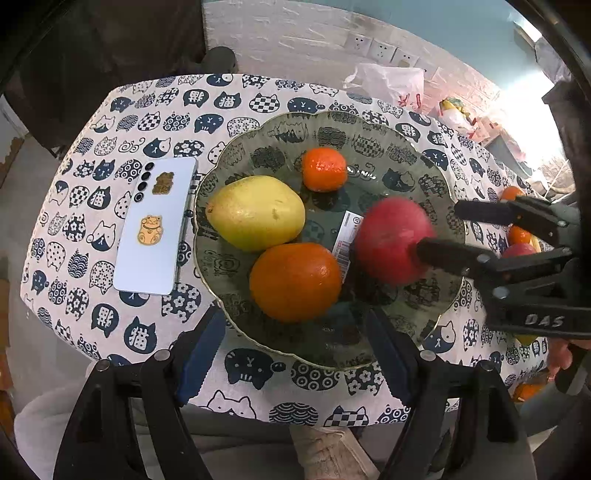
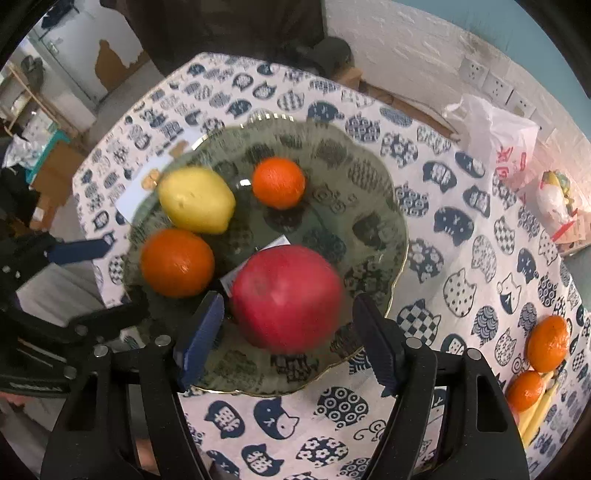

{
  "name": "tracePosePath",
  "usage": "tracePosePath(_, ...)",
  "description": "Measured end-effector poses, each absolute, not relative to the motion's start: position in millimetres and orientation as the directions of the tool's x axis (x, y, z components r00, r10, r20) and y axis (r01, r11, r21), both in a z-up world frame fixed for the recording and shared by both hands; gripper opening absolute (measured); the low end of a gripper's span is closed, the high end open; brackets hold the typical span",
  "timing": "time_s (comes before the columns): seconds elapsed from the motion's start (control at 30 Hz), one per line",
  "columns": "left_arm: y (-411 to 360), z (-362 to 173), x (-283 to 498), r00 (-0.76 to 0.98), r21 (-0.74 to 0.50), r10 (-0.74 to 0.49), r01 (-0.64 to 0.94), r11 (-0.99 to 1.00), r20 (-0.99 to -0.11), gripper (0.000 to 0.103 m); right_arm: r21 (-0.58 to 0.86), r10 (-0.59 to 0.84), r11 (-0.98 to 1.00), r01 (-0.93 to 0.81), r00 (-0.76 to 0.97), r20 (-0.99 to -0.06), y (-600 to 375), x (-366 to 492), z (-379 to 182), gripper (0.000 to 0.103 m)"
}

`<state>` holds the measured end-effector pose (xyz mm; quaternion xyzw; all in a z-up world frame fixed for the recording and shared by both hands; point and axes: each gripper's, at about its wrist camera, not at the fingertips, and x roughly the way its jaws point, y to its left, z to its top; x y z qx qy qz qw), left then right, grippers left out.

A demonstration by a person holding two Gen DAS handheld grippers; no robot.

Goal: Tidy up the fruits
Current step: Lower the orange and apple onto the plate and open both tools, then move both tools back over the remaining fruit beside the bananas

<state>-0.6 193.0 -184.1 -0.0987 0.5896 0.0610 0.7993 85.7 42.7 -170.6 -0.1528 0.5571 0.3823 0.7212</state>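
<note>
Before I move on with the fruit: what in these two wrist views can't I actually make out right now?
- Red apple: blurred in both views; whether the right gripper touches it is unclear.
- White label in the glass plate: half hidden by the apple, print too small.
- Fruit beside the plate: cut off by the right view's edge, and hidden behind the right gripper in the left view.
- Phone: mostly behind the plate in the right view.

A home dining corner: a bench under a cat-print tablecloth (image 1: 147, 325) carries a glass fruit plate (image 1: 369, 136) and a phone (image 1: 155, 225); behind, a white brick wall (image 1: 280, 33) with sockets (image 1: 380, 50), plastic bags (image 2: 506, 144) at far right.
</note>
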Motion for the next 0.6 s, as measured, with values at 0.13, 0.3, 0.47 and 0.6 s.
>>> tracePosePath(0.13, 193, -181, -1, 0.306, -0.095, -0.025, -0.213, 0.972, -0.952, 0.080, 0.211, 0.402, 0.669, -0.713, 0.108, -0.909, 38, 87, -158, 0.074)
tracePosePath(0.3, 187, -169, -2, 0.329, -0.121, -0.048, -0.205, 0.971, -0.943, 0.080, 0.198, 0.406, 0.700, -0.686, 0.154, -0.901, 23, 90, -142, 0.075)
tracePosePath(0.47, 173, -156, 2, 0.359, -0.132, -0.061, -0.177, 0.975, -0.931, 0.080, 0.183, 0.412, 0.722, -0.667, 0.202, -0.889, 4, 93, -124, 0.079)
tracePosePath(0.6, 159, -146, 6, 0.378, -0.129, -0.065, -0.147, 0.981, -0.924, 0.080, 0.139, 0.401, 0.746, -0.652, 0.271, -0.875, -15, 93, -105, 0.083)
